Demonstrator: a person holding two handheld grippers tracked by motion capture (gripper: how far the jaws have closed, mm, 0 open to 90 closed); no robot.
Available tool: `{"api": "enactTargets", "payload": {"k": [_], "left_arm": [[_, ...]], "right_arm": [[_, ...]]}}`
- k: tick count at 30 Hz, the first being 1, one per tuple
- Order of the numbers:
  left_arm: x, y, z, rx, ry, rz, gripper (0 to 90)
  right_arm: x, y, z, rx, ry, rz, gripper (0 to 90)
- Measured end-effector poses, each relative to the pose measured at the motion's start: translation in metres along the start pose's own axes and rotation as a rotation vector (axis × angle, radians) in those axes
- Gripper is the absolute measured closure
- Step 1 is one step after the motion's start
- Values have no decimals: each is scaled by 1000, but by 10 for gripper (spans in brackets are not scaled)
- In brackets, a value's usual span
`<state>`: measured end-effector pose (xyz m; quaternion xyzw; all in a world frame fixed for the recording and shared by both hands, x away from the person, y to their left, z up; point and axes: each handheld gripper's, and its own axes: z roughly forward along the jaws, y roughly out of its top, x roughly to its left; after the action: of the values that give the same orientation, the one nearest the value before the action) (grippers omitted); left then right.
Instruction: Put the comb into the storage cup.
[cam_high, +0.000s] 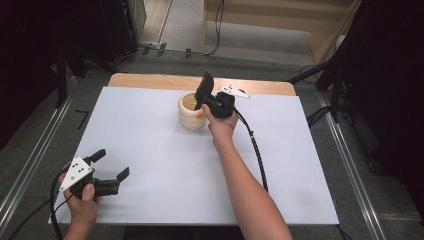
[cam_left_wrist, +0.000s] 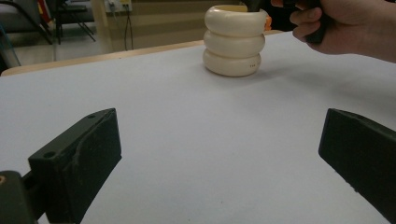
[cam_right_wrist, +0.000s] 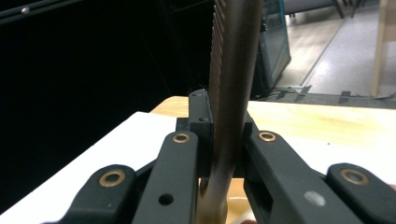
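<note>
The right gripper (cam_high: 204, 92) is clamped on a dark flat tool (cam_right_wrist: 231, 93), its lower end hidden inside the cream ringed holder (cam_high: 192, 112) at the table's (cam_high: 150, 150) far middle. The left gripper (cam_high: 111, 165) rests with jaws wide apart

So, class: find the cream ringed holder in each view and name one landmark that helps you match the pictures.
High view: the holder stands at the far middle of the white table, under the right gripper.
Left gripper view: top centre, beyond the open jaws.
Right gripper view: a cream patch at the bottom edge, probably its rim.
Shared landmark: the table's wooden far edge.
</note>
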<state>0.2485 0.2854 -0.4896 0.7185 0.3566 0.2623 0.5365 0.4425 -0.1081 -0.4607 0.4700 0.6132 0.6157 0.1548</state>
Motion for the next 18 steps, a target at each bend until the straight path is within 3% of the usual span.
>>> {"api": "enactTargets", "payload": {"k": [5,10,12,18], "left_arm": [[0,0,0,2,1,2,0],[0,0,1,2,5,1,0],[0,0,1,2,3,3,0],[-1,0,1,1,3,3,0]], "right_arm": [[-7,0,-1,22,2,49,630],[-10,3,-5,49,-14,32,459],[-12,4,-7,73,2,44,364],[-13,7,-14,105,-12,3,121]]}}
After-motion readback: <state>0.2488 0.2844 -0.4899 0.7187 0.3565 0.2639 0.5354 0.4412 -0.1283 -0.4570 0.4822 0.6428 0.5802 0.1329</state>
